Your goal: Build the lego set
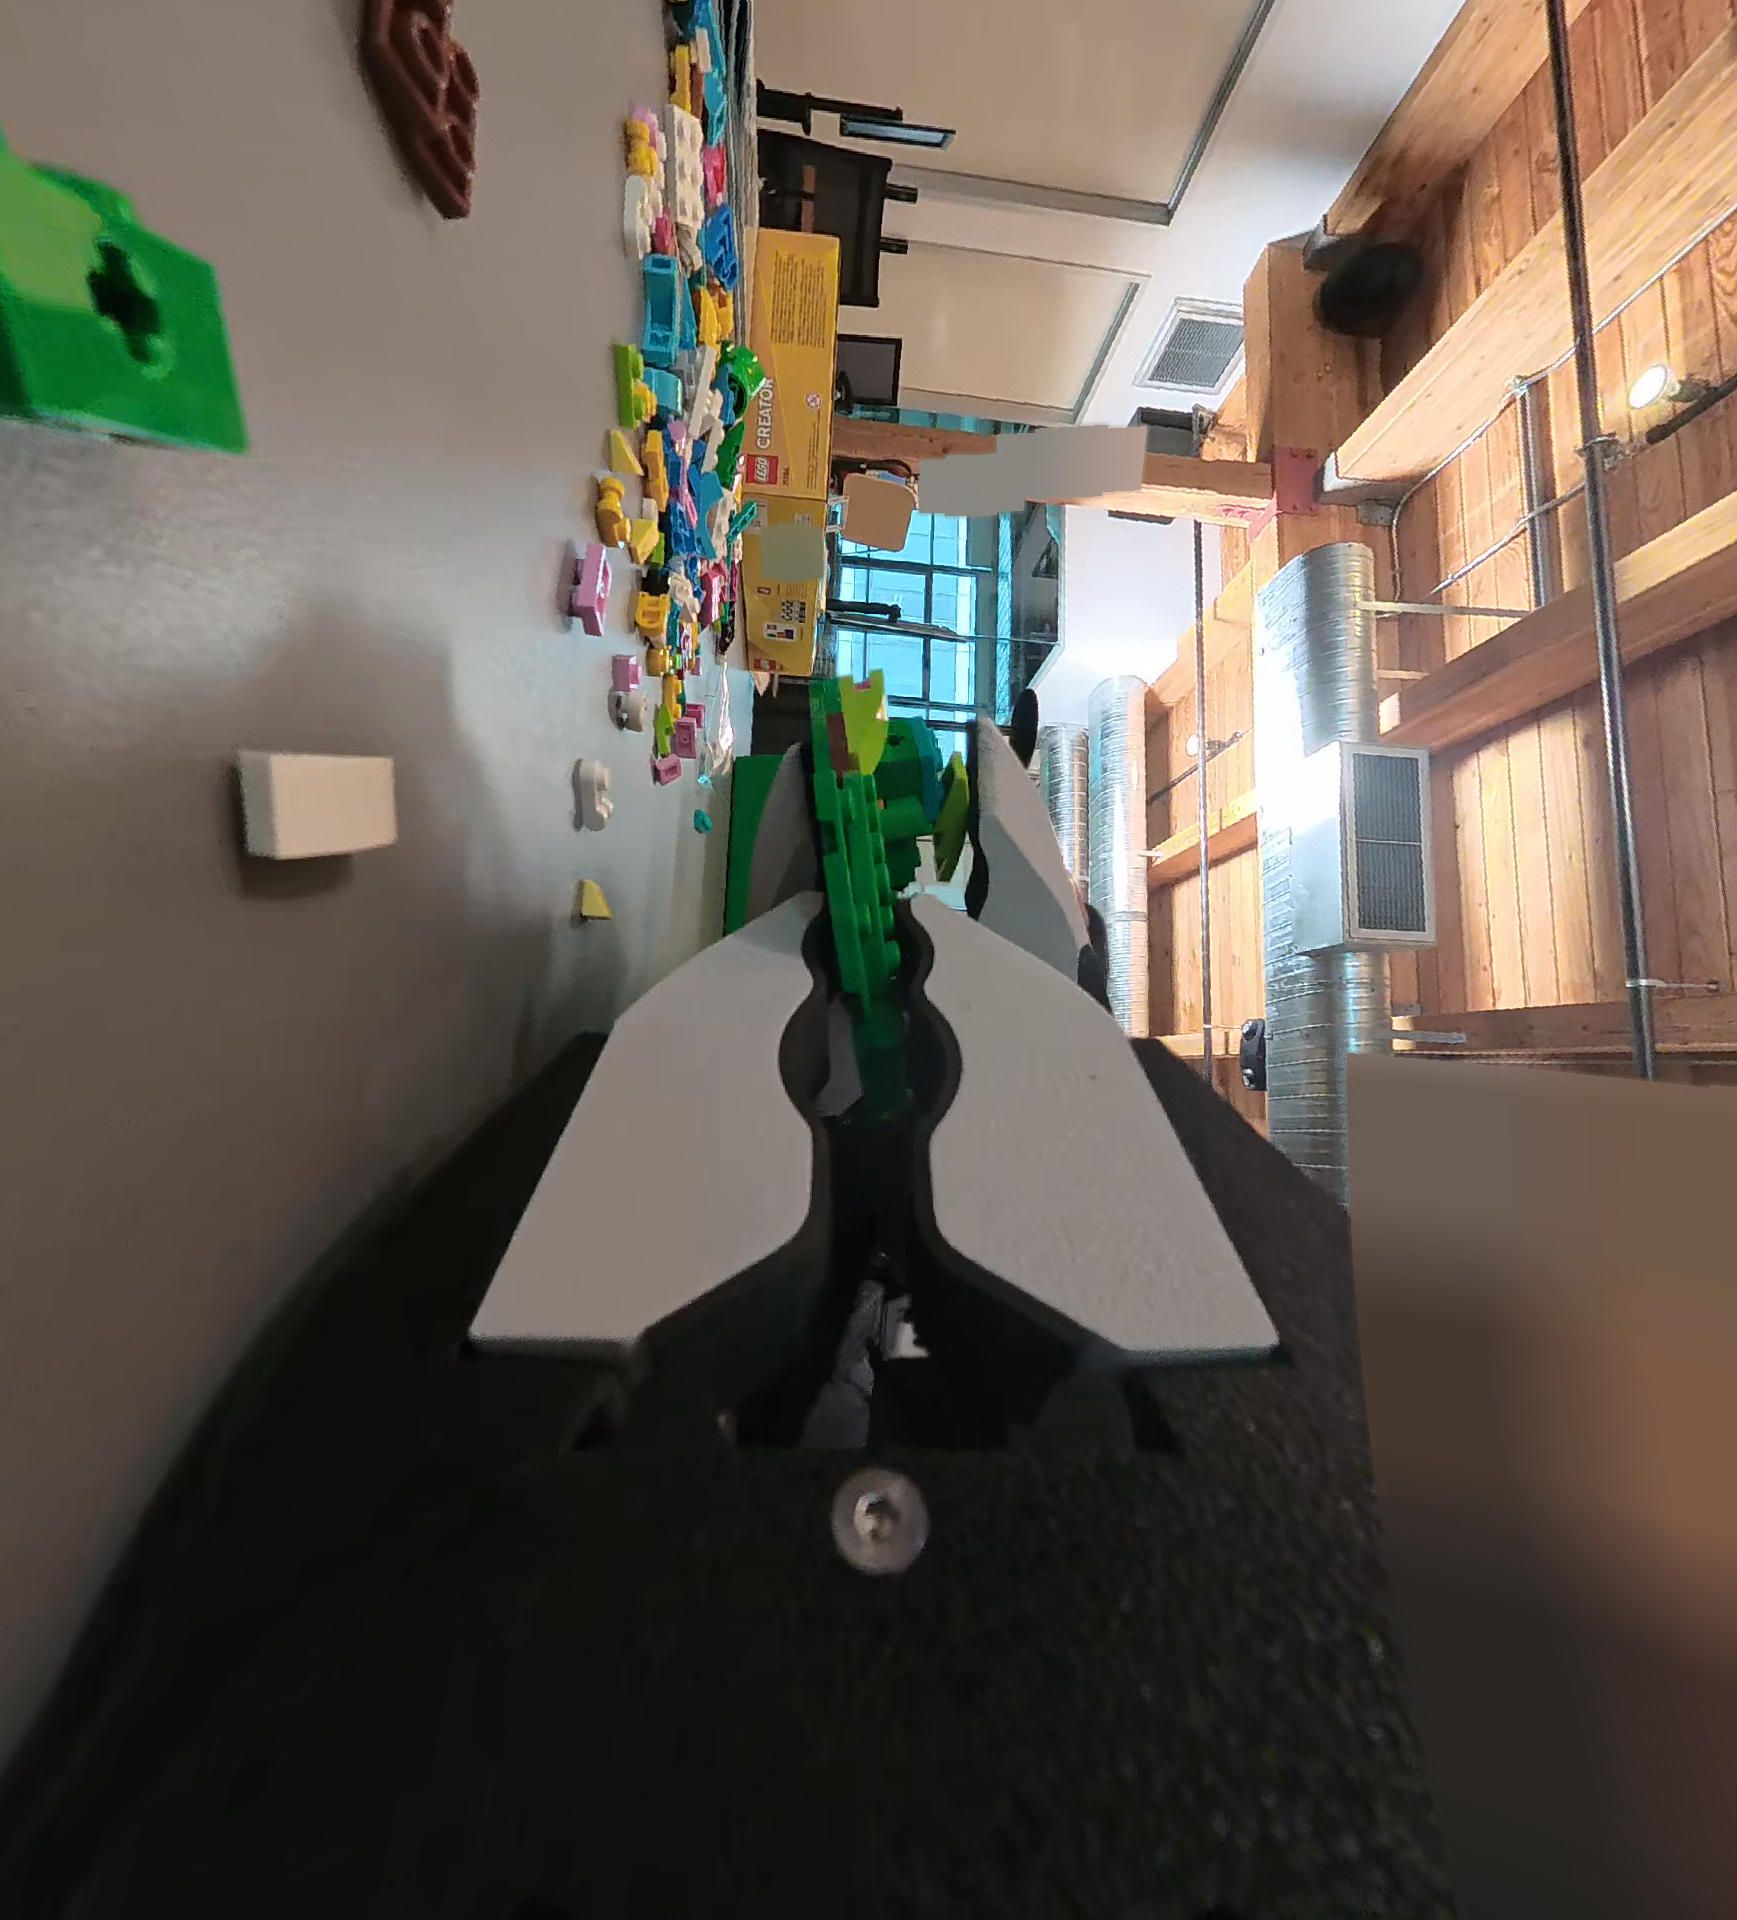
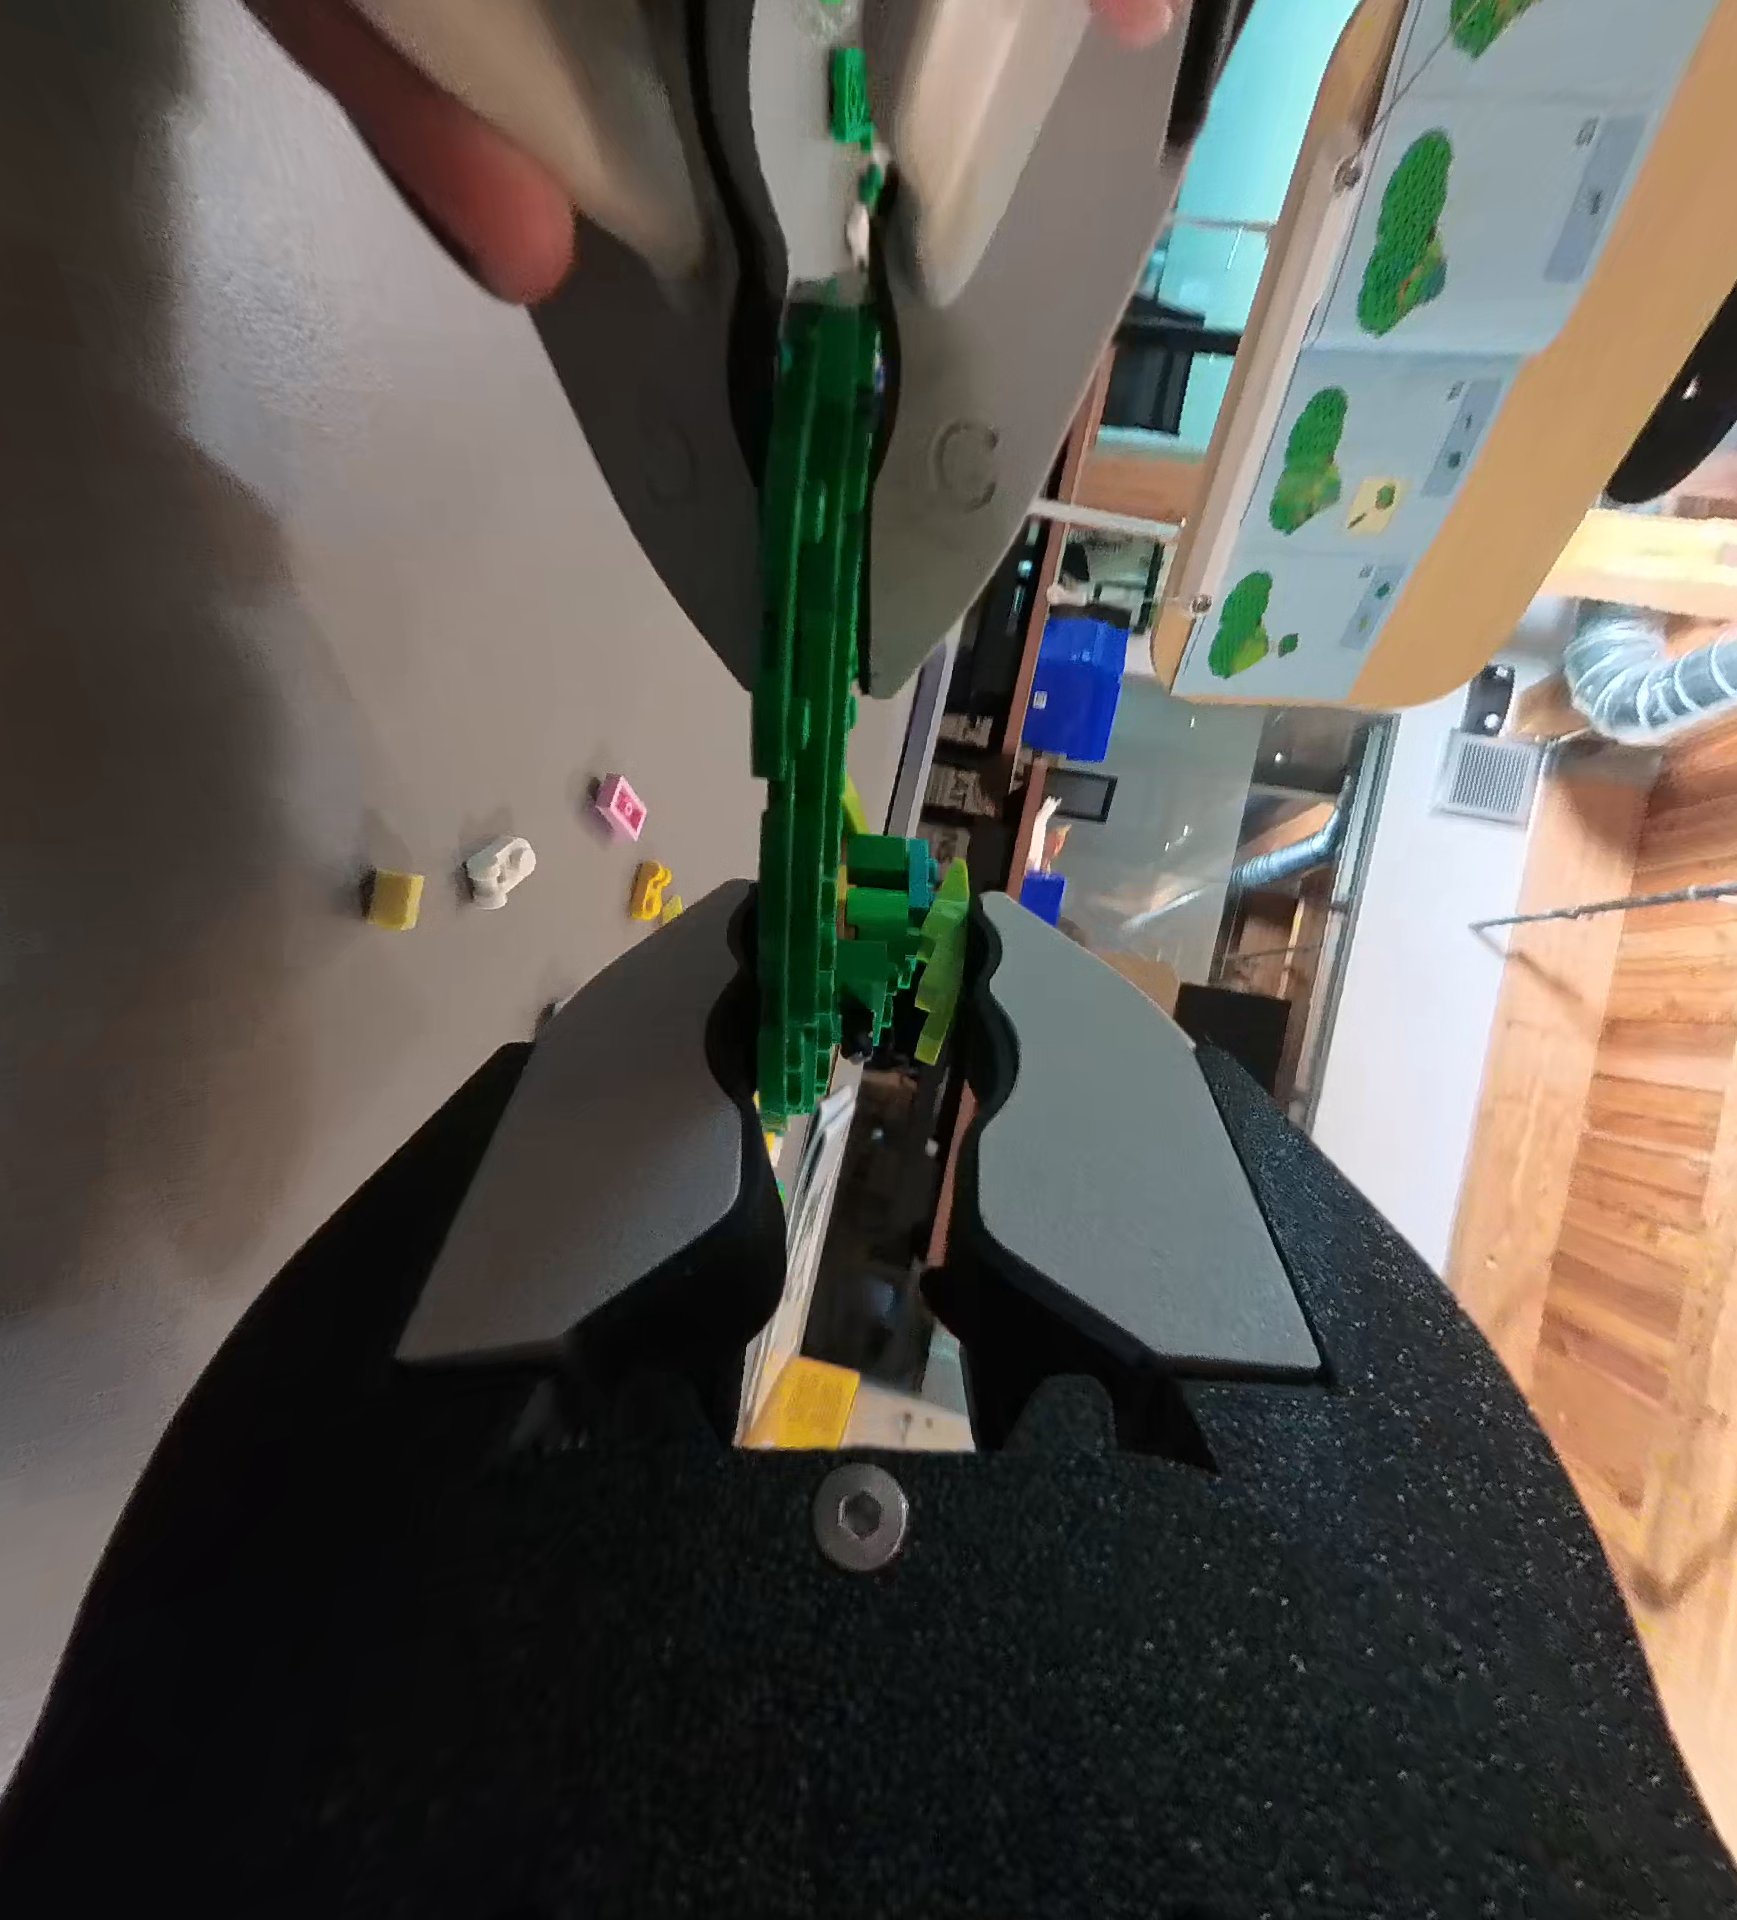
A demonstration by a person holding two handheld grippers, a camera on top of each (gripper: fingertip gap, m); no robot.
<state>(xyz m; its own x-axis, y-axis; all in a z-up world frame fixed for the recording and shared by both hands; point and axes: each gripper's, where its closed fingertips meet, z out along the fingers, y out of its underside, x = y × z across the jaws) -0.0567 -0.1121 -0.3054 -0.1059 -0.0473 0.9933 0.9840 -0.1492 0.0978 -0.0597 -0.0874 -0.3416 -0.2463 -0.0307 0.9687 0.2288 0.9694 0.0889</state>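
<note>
Both views rolled sideways, grey worktop running down the left of the frame. Left gripper clamped narrow on the green lego build, plate edge pinched right between the grey fingers. In the right wrist view, right gripper set a little wider round the other end of that build, leafy lime and teal pieces (a small plant, seemingly) sitting between its pads; contact on both sides hard to confirm. Left gripper up top in that view, a person's fingers wrapped on it. Loose bricks heaped upper centre beside the yellow box. Green brick upper left, white brick mid left. Instruction sheet on a wooden board, upper right.
</note>
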